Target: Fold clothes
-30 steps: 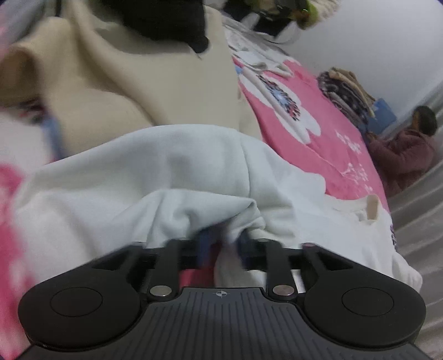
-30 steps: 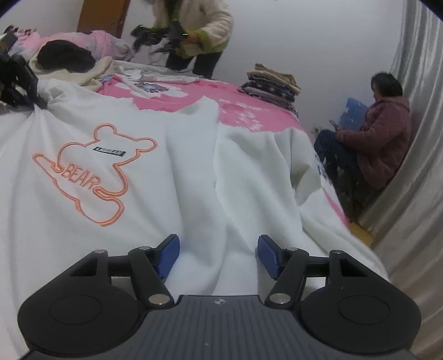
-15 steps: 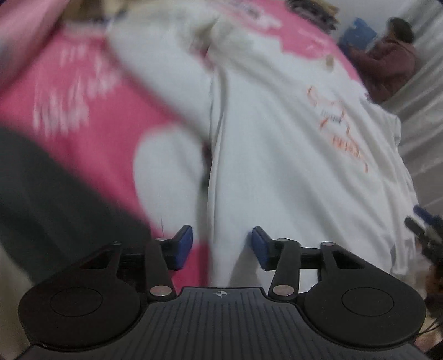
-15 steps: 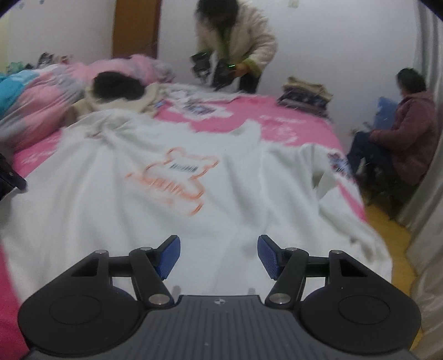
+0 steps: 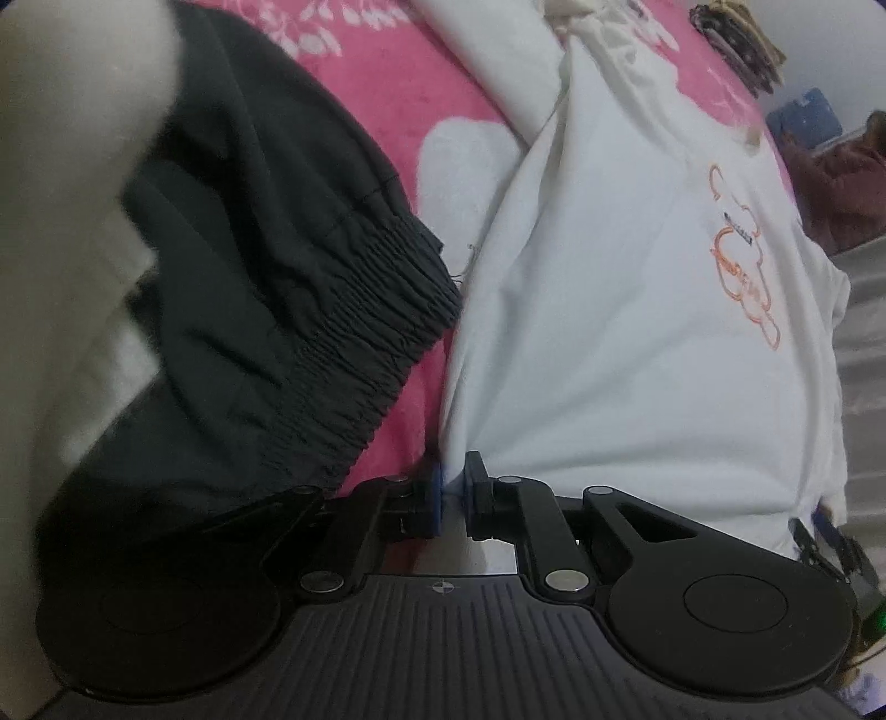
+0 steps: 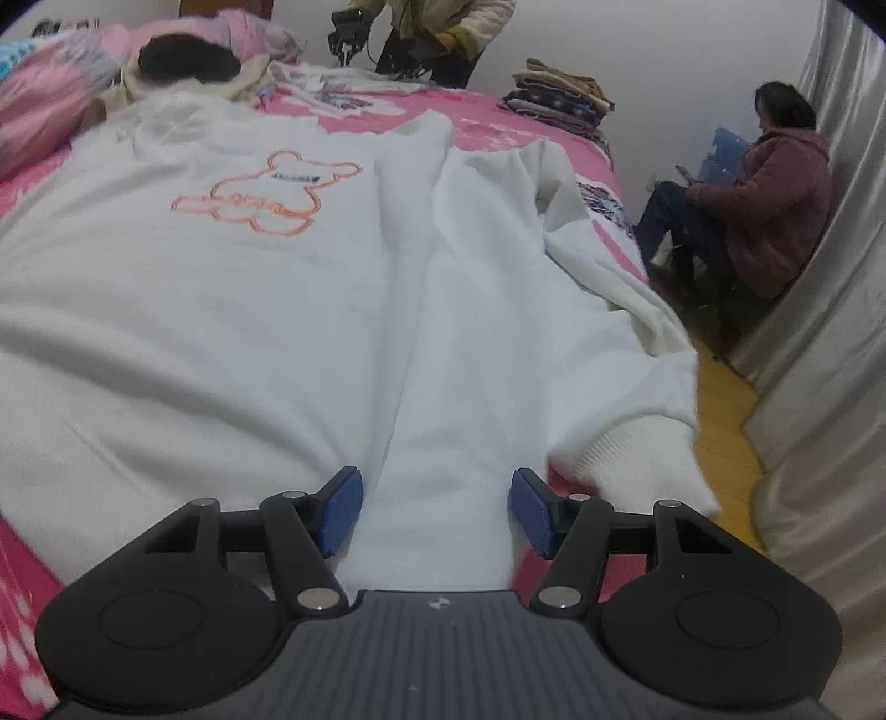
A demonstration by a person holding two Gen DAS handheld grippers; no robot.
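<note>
A pink floral bedspread (image 6: pixel 33 559) covers the bed that serves as the folding surface, in a room with pale walls and a grey curtain (image 6: pixel 830 387) on one side.

Nearest, the left gripper (image 5: pixel 453 490) has its jaws almost together with a thin edge of the white sweatshirt (image 6: pixel 232 310) pinched between the blue pads; they are easing apart slightly, yet the cloth sits between them. Just beside that edge lies a pair of black trousers with an elastic cuff (image 5: pixel 382 310), one garment, not part of the fold in hand.

The right gripper (image 6: pixel 437 509) hovers over the sweatshirt's near hem with jaws spread wide and closing a little; white fabric lies beneath them, not pressed by either pad.

The step in hand appears to be seizing the two hem corners of the single sweatshirt, which lies spread face up with its orange bear outline (image 6: pixel 266 194) showing. The next move probably calls for the right jaws to drop and close on the hem, then both hands to lift together.

Farther off: one ribbed sleeve (image 6: pixel 626 443) draped toward the bed edge, one stack of folded clothes (image 6: pixel 559 97), one seated person (image 6: pixel 775 210), and one standing person (image 6: pixel 437 33).
</note>
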